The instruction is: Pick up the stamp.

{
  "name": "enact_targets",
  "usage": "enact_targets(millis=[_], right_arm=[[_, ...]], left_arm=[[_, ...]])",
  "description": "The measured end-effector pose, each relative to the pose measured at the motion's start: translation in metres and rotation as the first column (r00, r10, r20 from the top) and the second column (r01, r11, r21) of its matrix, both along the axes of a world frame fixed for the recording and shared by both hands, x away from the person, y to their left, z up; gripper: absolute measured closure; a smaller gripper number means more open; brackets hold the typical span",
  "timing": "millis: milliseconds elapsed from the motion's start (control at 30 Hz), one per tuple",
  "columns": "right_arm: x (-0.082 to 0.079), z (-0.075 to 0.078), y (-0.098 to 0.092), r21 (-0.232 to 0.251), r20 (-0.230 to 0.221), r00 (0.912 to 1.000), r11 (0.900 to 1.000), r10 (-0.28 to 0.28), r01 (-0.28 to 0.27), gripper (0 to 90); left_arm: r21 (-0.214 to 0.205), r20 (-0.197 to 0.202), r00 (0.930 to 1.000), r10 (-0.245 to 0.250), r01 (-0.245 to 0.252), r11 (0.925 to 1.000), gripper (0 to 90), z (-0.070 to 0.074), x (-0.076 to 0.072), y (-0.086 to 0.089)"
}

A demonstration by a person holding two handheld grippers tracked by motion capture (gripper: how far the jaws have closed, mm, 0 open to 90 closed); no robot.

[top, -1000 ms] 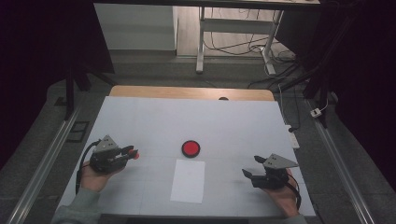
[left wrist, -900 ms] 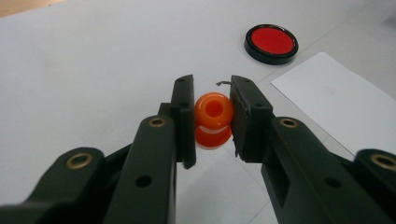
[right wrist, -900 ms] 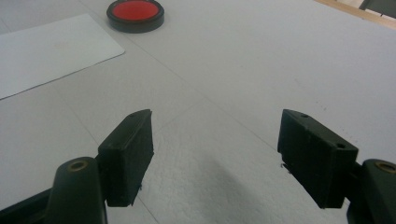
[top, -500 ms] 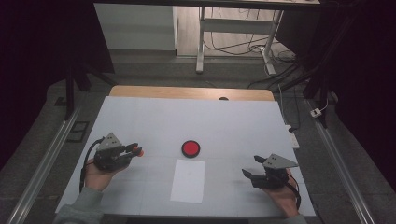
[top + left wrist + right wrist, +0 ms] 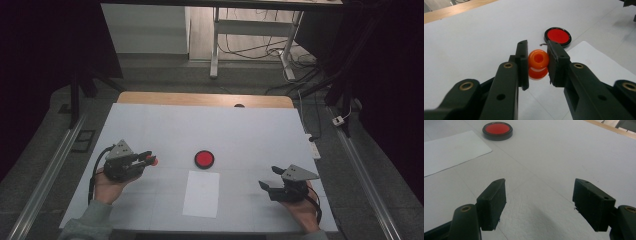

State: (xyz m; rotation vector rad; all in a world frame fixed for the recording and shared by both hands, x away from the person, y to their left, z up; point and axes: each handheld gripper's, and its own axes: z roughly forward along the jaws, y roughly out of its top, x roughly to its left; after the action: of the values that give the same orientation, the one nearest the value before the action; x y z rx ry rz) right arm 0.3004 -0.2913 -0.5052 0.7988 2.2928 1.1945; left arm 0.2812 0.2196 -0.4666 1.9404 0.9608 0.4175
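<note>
Looking down from the high view, I saw my left gripper (image 5: 146, 160) held low over the white table cover (image 5: 165, 125), its jaws clamped on a small orange spool (image 5: 152, 161) at their tips. A red disc with a black rim (image 5: 204, 159) lay just beyond those tips, toward the middle of the table, and a white sheet of paper (image 5: 201, 193) lay beside the disc on my side. My right gripper (image 5: 270, 179) sat well apart from the left one, on the far side of the sheet, with its jaws spread and nothing between them.

From the left gripper view, the orange spool (image 5: 538, 63) sat squeezed between the two black pads, its hole facing the camera and its lower flange just below the pads. The red disc (image 5: 557, 36) lay just past the right-hand jaw, and the paper's (image 5: 596, 65) corner reached in beneath that jaw.

From the right gripper view, the right gripper (image 5: 539, 200) stood wide apart over bare cover. The red disc (image 5: 497, 130) lay ahead and to the left, with the paper (image 5: 451, 150) nearer on that same side.
</note>
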Motion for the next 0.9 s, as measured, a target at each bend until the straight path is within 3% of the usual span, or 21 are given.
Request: enact_targets(millis=[900], right_arm=[[-0.001,0.001,0.007,0.016,0.011,0.9998,0.9997,0.019,-0.019,26.6]], left_arm=[[-0.038,0.022,0.9984,-0.052,0.052,0.9979,72.1,0.010,0.006,-0.021]])
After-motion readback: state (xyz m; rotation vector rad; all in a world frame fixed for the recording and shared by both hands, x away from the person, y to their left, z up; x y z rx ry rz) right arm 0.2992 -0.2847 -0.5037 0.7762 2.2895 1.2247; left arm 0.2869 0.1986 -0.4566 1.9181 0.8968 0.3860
